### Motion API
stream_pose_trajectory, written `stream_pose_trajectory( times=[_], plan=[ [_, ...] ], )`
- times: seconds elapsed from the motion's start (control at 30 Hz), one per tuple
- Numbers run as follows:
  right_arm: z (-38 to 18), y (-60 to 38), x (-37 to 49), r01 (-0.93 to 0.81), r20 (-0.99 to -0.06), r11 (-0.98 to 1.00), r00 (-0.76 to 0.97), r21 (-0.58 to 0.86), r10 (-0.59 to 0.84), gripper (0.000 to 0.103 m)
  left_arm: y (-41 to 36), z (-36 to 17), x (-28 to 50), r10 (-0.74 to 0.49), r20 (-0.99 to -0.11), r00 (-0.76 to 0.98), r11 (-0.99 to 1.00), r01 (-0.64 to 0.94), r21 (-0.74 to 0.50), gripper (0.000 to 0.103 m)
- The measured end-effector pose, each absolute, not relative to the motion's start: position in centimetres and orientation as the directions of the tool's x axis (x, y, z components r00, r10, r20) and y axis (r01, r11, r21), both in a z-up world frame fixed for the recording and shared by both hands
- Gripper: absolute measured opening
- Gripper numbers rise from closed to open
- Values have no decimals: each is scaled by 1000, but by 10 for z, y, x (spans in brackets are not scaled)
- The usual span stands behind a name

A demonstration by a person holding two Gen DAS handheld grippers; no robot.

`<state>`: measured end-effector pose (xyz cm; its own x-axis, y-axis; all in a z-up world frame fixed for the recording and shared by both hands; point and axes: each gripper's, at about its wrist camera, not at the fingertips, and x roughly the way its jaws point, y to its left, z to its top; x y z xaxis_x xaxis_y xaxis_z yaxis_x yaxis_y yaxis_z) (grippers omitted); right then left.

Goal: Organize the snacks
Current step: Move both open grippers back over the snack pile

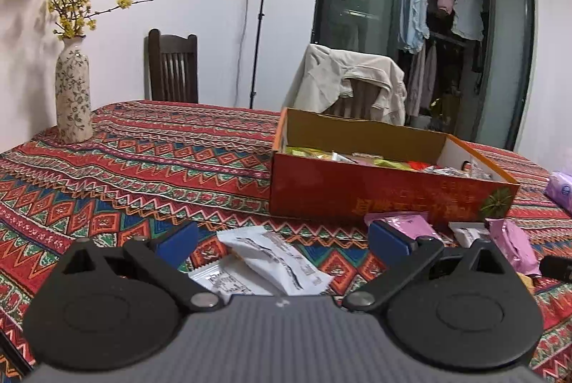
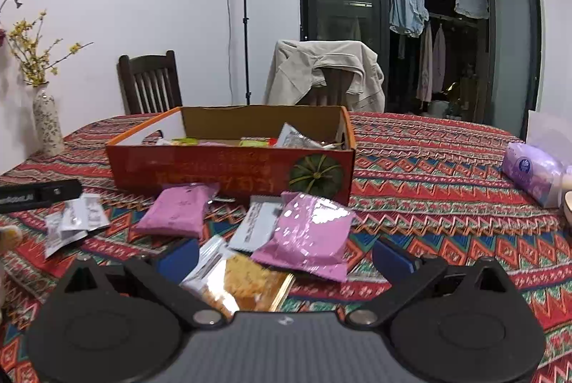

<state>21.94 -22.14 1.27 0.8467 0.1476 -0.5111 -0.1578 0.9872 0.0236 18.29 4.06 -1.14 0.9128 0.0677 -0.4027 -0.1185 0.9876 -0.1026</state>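
Observation:
An open orange cardboard box (image 1: 379,193) (image 2: 228,172) holding several snack packets stands on the patterned tablecloth. In the left wrist view, white packets (image 1: 264,261) lie between the wide-apart fingers of my left gripper (image 1: 286,240), which is open just above them. In the right wrist view, my right gripper (image 2: 286,256) is open over a clear packet of yellow biscuits (image 2: 243,279) and a shiny pink packet (image 2: 307,236). Another pink packet (image 2: 178,209) and a white one (image 2: 255,225) lie before the box.
A flowered vase (image 1: 73,93) stands at the table's far left. Two chairs (image 2: 150,82) are behind the table, one draped with a beige jacket (image 2: 321,72). A purple tissue pack (image 2: 532,173) lies at the right. Crumpled white wrappers (image 2: 75,218) lie left.

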Motion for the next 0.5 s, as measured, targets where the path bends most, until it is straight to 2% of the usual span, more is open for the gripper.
stream_pose_trajectory(
  times=[0.33, 0.5],
  plan=[
    [5, -220, 283, -120, -581, 992, 811, -35, 77, 103, 45, -13, 183, 73, -406, 911, 983, -135, -126, 103],
    [-15, -231, 314, -105, -649, 993, 751, 62, 120, 103, 44, -14, 184, 73, -412, 909, 983, -136, -127, 103]
  ],
)
